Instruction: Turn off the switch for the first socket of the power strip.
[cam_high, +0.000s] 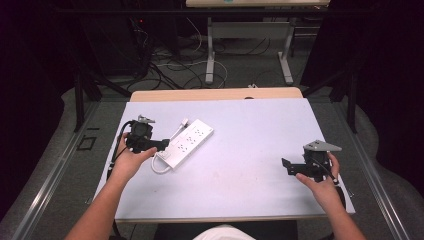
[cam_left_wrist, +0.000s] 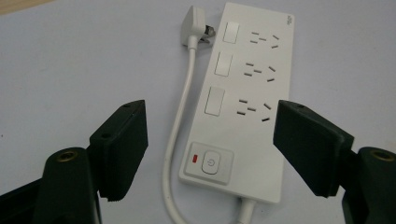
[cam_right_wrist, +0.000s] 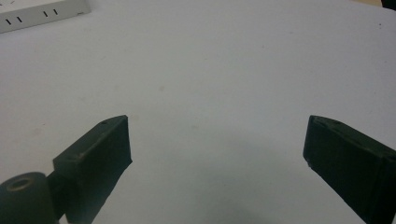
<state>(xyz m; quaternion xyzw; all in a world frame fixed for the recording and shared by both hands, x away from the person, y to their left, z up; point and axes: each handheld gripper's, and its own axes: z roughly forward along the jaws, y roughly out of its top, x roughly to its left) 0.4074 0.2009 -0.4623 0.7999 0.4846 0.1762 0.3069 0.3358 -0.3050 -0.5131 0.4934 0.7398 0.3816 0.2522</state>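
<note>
1. The table (cam_high: 240, 175) carries a pale mat that covers most of its top; a strip of bare wood shows along the far edge at 12 o'clock.
2. The white power strip (cam_high: 190, 142) lies flat on the mat, left of centre, at about 10 o'clock from the middle of the table, its length slanting from 8 o'clock up to 2 o'clock. In the left gripper view its switch end with the red lamp (cam_left_wrist: 195, 159) is nearest the camera.
3. The left gripper (cam_high: 162, 145) sits at the 8 o'clock end of the strip. Its jaws stand fairly wide, one on each side of the switch end; the pads seem clear of the casing, though from above I cannot be sure.
4. The right gripper (cam_high: 285, 167) rests near the 4 o'clock edge of the mat, well apart from the strip, with its jaws wide and bare mat between them.
5. The white cord (cam_left_wrist: 180, 126) runs beside the strip to its plug (cam_left_wrist: 194, 23) at the far end.
</note>
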